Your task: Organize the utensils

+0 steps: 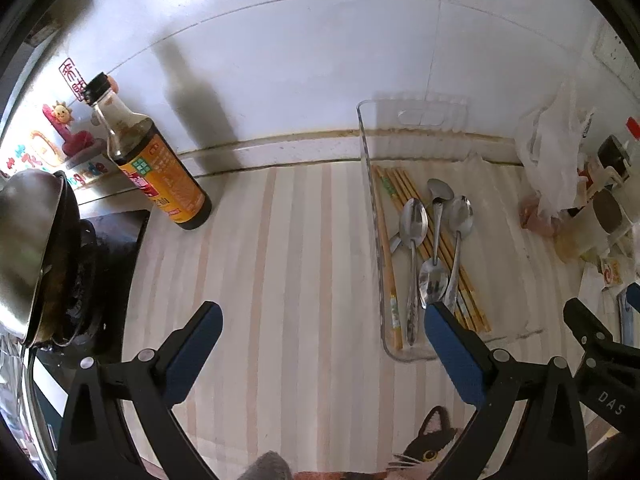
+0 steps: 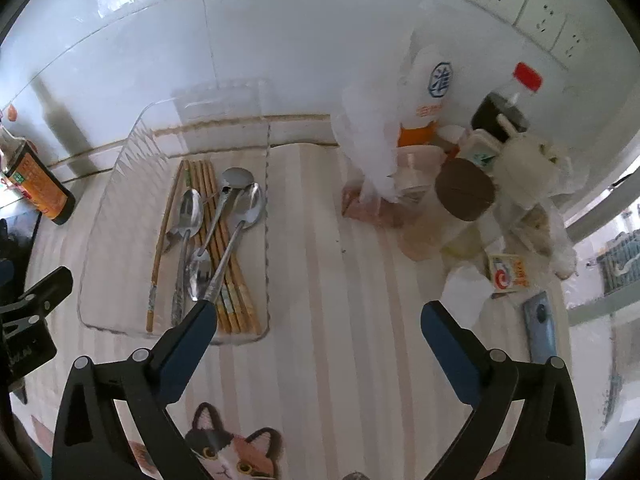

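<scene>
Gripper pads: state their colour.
Dark blue pads on black fingers, clearest in the left wrist view.

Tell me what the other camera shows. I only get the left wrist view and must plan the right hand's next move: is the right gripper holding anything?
Observer: No. The right gripper is open and empty above the striped mat, beside the clear tray.
Operator: What is behind the plastic bag?
Observer: A white bottle with a blue emblem and an orange band stands behind the plastic bag, against the wall.
Operator: Anything on the wall there?
Observer: Yes, a row of white sockets above the clutter.
</scene>
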Demonstrator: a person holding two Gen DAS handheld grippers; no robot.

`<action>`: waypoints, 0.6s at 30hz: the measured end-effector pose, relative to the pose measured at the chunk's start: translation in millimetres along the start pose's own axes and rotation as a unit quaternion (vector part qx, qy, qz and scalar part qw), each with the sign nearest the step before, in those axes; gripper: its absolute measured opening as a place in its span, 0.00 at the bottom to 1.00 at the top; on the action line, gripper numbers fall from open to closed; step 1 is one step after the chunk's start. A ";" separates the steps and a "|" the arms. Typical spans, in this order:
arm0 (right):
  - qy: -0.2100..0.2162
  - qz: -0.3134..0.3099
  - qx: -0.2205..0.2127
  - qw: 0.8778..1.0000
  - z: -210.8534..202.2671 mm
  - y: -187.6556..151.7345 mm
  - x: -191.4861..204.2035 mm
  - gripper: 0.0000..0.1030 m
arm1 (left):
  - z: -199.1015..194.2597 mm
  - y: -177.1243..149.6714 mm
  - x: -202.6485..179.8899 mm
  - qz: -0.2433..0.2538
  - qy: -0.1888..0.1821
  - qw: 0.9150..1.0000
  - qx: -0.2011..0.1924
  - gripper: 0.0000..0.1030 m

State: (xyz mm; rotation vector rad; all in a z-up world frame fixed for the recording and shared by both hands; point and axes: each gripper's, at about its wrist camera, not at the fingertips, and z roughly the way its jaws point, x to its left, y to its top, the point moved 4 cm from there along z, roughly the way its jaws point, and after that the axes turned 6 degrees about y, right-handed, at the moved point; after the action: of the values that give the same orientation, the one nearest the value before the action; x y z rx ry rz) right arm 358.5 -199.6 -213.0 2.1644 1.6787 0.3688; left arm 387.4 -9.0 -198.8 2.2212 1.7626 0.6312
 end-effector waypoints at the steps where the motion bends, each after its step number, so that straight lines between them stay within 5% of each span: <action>1: -0.005 -0.001 -0.005 1.000 -3.8 -2.4 -0.3 1.00 | -2.6 -1.5 0.6 -0.003 -0.001 1.000 -0.001 1.00; 10: -0.009 0.001 -0.044 0.999 -47.9 -19.4 -7.0 1.00 | -53.2 -22.0 2.2 -0.022 0.003 0.999 -0.033 1.00; 18: -0.002 0.001 -0.103 0.995 -125.6 -50.7 -24.1 1.00 | -138.3 -60.8 5.7 -0.038 0.000 0.996 -0.084 1.00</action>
State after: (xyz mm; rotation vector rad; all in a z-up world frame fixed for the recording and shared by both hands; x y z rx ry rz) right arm 254.9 -195.3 -122.6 2.0150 1.5632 0.5146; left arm 270.9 0.3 -102.9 2.0327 1.7165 0.7339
